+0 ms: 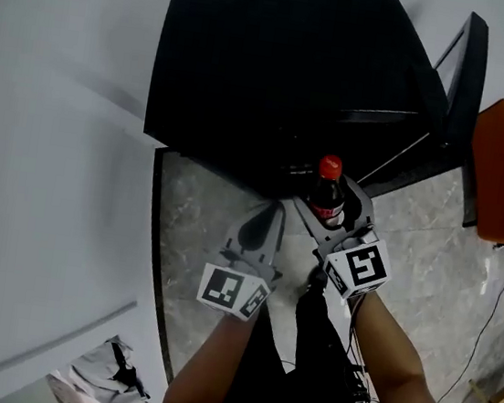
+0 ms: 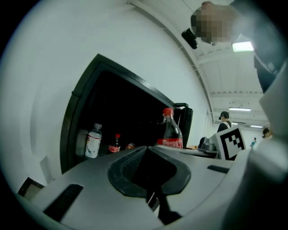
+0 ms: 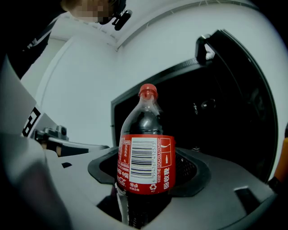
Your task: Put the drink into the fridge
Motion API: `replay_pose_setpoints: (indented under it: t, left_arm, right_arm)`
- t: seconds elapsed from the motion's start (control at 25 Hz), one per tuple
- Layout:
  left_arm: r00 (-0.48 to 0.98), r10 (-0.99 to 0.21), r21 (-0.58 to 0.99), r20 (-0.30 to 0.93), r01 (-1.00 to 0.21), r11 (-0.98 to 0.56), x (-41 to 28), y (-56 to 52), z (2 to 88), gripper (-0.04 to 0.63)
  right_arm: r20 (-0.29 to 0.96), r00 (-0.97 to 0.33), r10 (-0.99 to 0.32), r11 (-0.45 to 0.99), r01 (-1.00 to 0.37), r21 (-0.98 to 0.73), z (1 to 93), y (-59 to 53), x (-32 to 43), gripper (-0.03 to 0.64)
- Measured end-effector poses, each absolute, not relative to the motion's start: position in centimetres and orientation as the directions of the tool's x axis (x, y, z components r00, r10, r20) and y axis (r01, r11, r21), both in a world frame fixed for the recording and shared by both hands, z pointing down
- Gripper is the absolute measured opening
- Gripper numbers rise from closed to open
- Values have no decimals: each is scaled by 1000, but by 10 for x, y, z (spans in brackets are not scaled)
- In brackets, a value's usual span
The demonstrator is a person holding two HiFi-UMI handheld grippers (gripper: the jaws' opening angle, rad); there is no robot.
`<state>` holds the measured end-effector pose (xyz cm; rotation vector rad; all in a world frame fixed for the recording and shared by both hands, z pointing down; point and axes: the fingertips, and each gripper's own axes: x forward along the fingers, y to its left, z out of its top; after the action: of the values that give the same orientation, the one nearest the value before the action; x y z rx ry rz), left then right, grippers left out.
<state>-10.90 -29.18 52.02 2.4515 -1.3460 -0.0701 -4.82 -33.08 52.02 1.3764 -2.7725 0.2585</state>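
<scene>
Right gripper (image 3: 146, 182): clamped on upright dark plastic cola bottle (image 3: 145, 152), red label, at 6 o'clock of open black fridge (image 1: 278, 70).
Left gripper (image 2: 148, 164): closed, empty.
Risk: bottle could clip stored bottles (image 2: 93, 140), toppling them.

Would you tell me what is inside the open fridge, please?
A clear bottle and a small red-capped bottle stand inside the fridge; the rest is too dark to see.

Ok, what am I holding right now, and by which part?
The right tool grips the cola bottle around its labelled body, cap up. The left tool is shut on nothing.
</scene>
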Motion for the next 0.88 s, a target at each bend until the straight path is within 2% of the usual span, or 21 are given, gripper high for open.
replay_pose_setpoints:
  t: [0.2,0.44,0.64,0.88]
  left_arm:
    - [535,-841,196,80,-836,-513,-111,-338,548,11]
    - [443,-896,206,34,-880,-428,-118,-382,557,11]
    - [424,-905,180,-4,-890,-418,-128,-415,562,11]
    - [389,-921,209,17,-902,-377,-138,-442,584,11]
  right_arm:
    - [120,-515,-849,507,-857,-96,554,-372,-49,313]
    - [52,-447,-893,439,-890,-120,566,-416,-43,313]
    - [-45,-445,-894,447,-888,-104,565,-451,-52,313]
    - [-100,-437,-894,443,-894,-58,572,-475,-60,313]
